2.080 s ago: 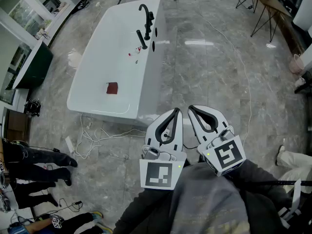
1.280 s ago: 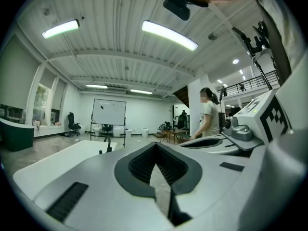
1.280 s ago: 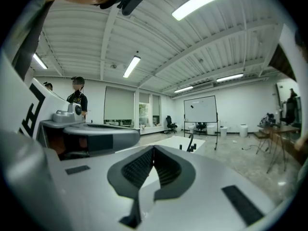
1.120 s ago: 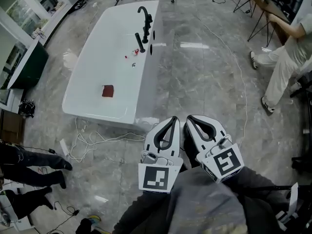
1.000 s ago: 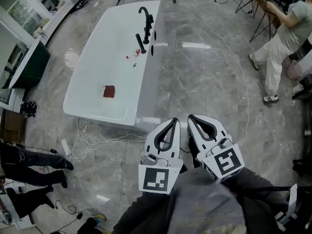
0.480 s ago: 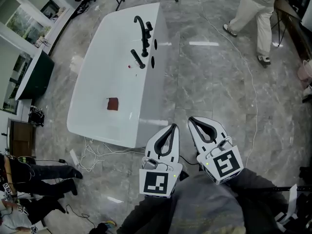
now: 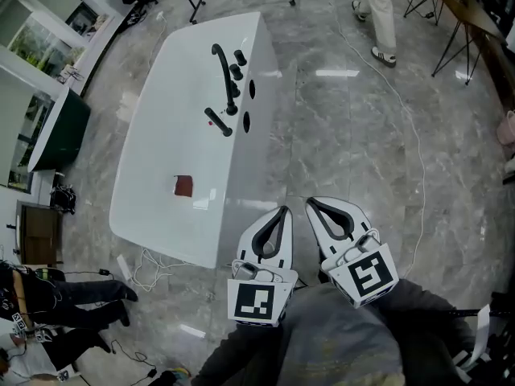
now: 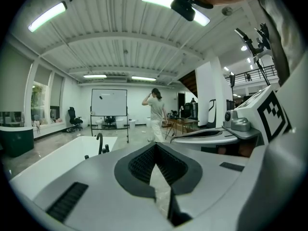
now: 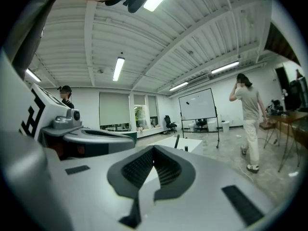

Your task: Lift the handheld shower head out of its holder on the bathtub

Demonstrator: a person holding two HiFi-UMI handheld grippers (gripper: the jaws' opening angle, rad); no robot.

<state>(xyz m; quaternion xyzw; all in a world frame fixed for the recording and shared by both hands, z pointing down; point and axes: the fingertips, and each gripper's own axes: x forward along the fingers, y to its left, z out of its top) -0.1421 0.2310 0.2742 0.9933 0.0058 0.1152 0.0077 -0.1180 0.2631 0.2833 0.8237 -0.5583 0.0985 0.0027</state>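
Note:
The black handheld shower head [image 7: 218,122] lies across the right rim of the white bathtub [image 7: 161,175], just in front of the tall black faucet [image 7: 220,61] and its knobs. My left gripper [image 7: 282,210] and right gripper [image 7: 311,203] are side by side over the floor, off the tub's near right corner and well short of the shower head. Both are shut with nothing between the jaws. In the left gripper view the left gripper [image 8: 155,145] points past the tub, with the faucet [image 8: 99,141] far off at left. The right gripper [image 9: 154,148] sees the faucet [image 9: 176,141] ahead.
A small red item [image 7: 183,186] lies inside the tub. White cables [image 7: 149,262] trail on the marble floor by the tub's near end. A person [image 7: 378,10] walks at the far right, and other people's legs [image 7: 64,292] show at lower left. A dark green cabinet [image 7: 55,131] stands left.
The tub has come nearer and now lies just ahead-left of both grippers, which have moved forward together. The person at right has walked toward the back of the room.

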